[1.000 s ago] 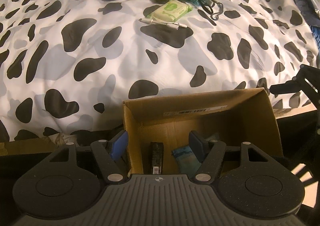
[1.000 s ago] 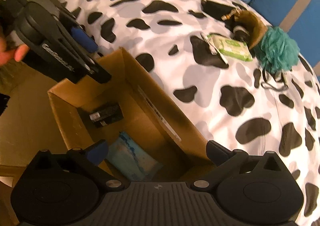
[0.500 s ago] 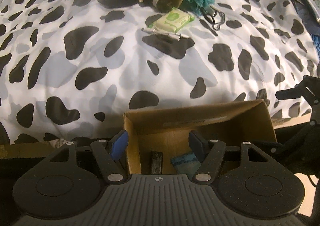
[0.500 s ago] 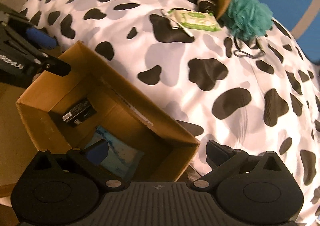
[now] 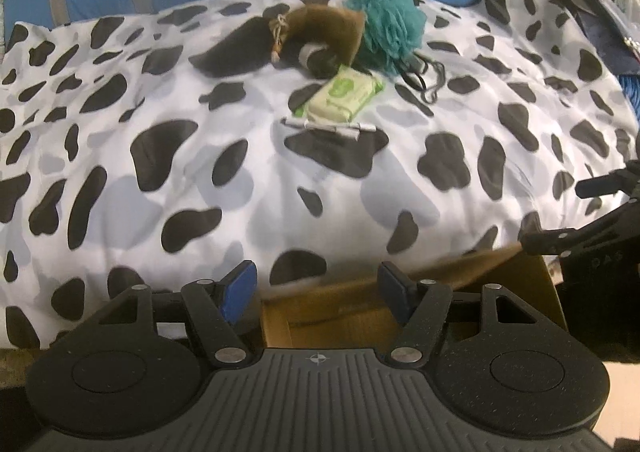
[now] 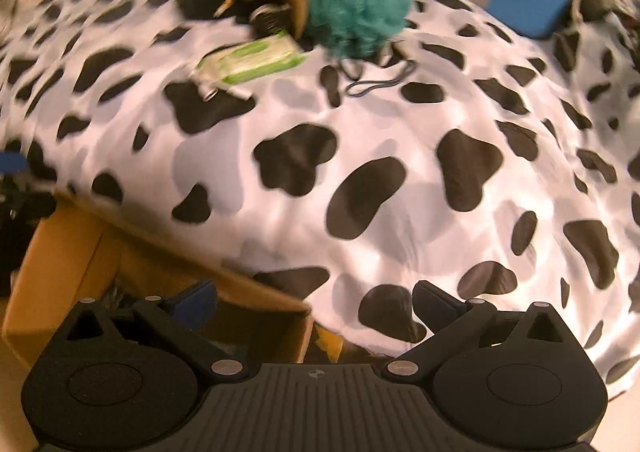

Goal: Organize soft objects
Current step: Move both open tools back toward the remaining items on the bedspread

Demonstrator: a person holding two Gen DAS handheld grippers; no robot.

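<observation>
In the left wrist view, our left gripper has lifted off the cardboard box, jaws parted and empty; only the box's rim shows now at the bedspread's near edge, so we judge the next pickup is beginning. Toward the far edge lie the frilly teal bath pouf, a furry brown pouch and a crinkly green wipes packet.

In the blurred right wrist view, our right gripper has swung toward the cow-patterned cover, jaws wide and empty.
</observation>
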